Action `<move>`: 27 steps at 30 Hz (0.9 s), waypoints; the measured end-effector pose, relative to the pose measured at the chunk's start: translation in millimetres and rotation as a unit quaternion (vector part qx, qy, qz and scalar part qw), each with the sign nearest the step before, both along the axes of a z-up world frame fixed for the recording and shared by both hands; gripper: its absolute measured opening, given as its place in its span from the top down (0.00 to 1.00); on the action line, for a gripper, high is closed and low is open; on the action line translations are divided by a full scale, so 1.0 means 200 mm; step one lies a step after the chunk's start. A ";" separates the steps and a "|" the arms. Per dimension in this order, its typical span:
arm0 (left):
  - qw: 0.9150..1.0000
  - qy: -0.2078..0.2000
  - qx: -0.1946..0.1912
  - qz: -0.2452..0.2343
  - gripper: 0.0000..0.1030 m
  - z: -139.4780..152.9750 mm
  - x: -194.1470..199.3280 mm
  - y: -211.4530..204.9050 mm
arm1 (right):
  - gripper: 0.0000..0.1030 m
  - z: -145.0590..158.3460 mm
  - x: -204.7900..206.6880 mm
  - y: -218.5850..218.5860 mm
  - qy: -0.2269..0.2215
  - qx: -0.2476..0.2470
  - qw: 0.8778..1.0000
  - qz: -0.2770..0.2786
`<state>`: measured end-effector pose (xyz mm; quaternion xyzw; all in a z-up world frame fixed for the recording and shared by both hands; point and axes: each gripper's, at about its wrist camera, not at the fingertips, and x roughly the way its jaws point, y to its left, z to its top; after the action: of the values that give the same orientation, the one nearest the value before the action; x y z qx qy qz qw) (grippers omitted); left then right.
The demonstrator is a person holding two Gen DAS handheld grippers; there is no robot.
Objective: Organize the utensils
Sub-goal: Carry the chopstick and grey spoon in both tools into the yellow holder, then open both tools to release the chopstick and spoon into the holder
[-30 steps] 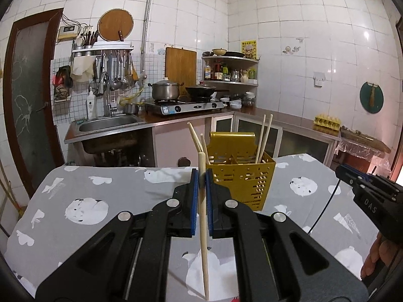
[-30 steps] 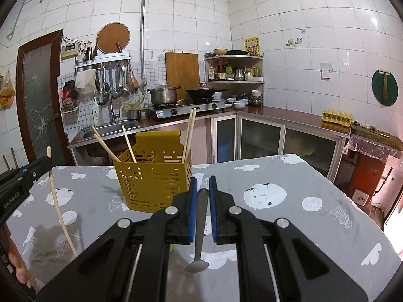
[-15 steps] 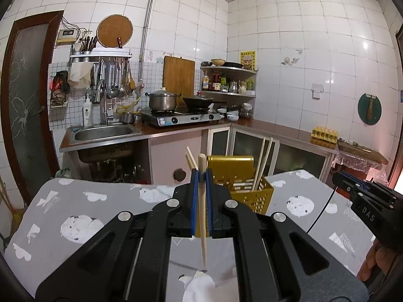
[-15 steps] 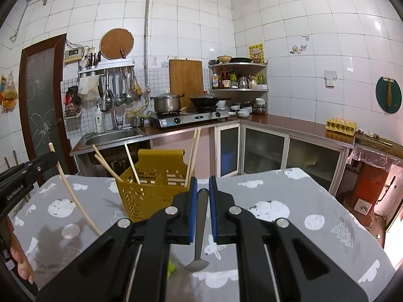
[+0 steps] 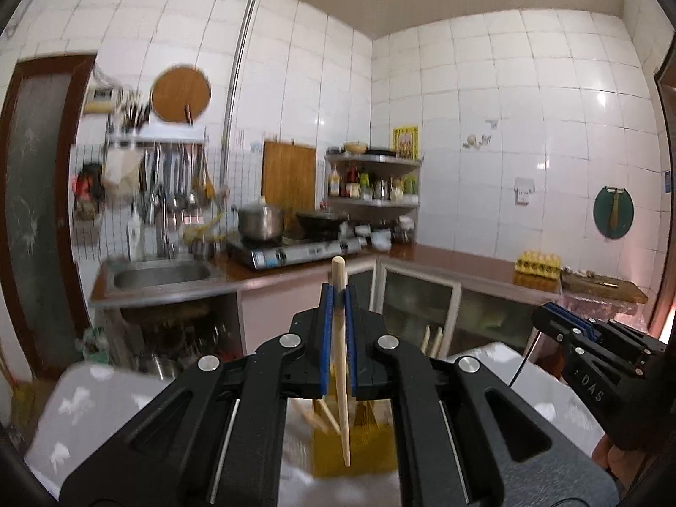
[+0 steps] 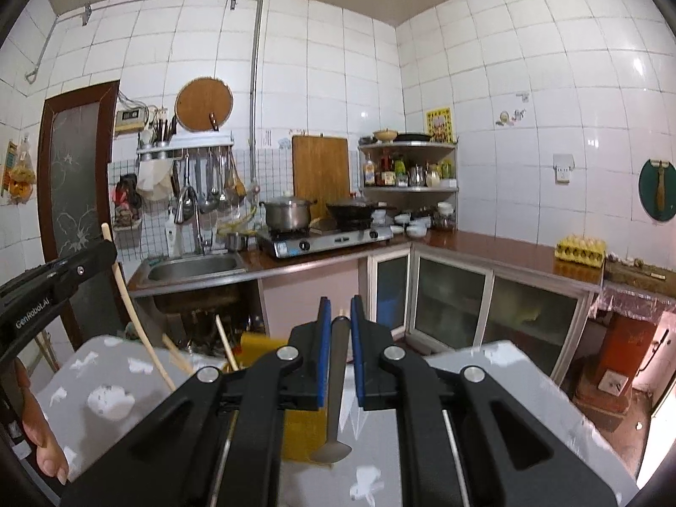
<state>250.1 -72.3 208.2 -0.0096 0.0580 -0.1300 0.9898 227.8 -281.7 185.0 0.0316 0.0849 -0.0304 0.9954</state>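
Note:
My left gripper point(image 5: 338, 295) is shut on a wooden chopstick point(image 5: 344, 401) that hangs nearly upright, its tip over the yellow perforated utensil basket point(image 5: 372, 448) below. My right gripper point(image 6: 340, 302) is shut on a grey spoon point(image 6: 336, 380), bowl end down, just right of the basket point(image 6: 304, 431). Several chopsticks point(image 6: 226, 344) lean in the basket. Each view shows the other gripper at its side: the right gripper point(image 5: 545, 317), and the left gripper point(image 6: 105, 253) with its chopstick point(image 6: 126, 300). My own jaws hide most of the basket.
The basket stands on a table with a grey printed cloth point(image 6: 507, 363). Behind it runs a counter with a sink point(image 6: 190, 268), a stove point(image 6: 329, 238) with a pot, and an egg tray point(image 6: 581, 249). A hand point(image 6: 38, 435) holds the left gripper.
Both grippers have risen with their utensils still clamped. The basket and table have dropped low in both views, and the basket is now largely behind the jaws.

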 end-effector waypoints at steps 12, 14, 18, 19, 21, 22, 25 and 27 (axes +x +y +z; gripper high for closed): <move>0.999 0.027 -0.018 0.005 0.96 -0.06 0.45 -0.11 | 0.91 0.00 0.43 -0.02 0.023 0.040 0.999 0.011; 0.999 0.037 -0.016 0.005 0.96 -0.11 0.51 -0.13 | 0.91 -0.08 0.50 -0.03 0.039 0.040 0.998 0.011; 0.998 0.065 -0.008 0.010 0.96 -0.27 0.64 -0.15 | 0.91 -0.22 0.61 -0.03 0.076 0.037 0.996 0.016; 0.997 0.073 -0.005 0.013 0.96 -0.31 0.67 -0.15 | 0.91 -0.26 0.63 -0.03 0.086 0.037 0.995 0.019; 0.996 0.091 0.002 0.017 0.96 -0.39 0.70 -0.13 | 0.91 -0.32 0.67 -0.02 0.107 0.036 0.993 0.026; 0.995 0.100 0.003 0.019 0.96 -0.42 0.71 -0.12 | 0.91 -0.35 0.68 -0.02 0.116 0.036 0.992 0.030; 0.992 0.124 0.004 0.023 0.96 -0.46 0.73 -0.08 | 0.89 -0.41 0.70 0.00 0.142 0.035 0.989 0.034; 0.991 0.130 0.005 0.022 0.82 -0.45 0.69 -0.03 | 0.76 -0.42 0.70 -0.01 0.154 0.035 0.987 0.030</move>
<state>389.1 -79.2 118.4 -0.0229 0.1864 -0.1053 0.9766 367.7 -282.8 100.7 0.0591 0.2395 -0.0017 0.9691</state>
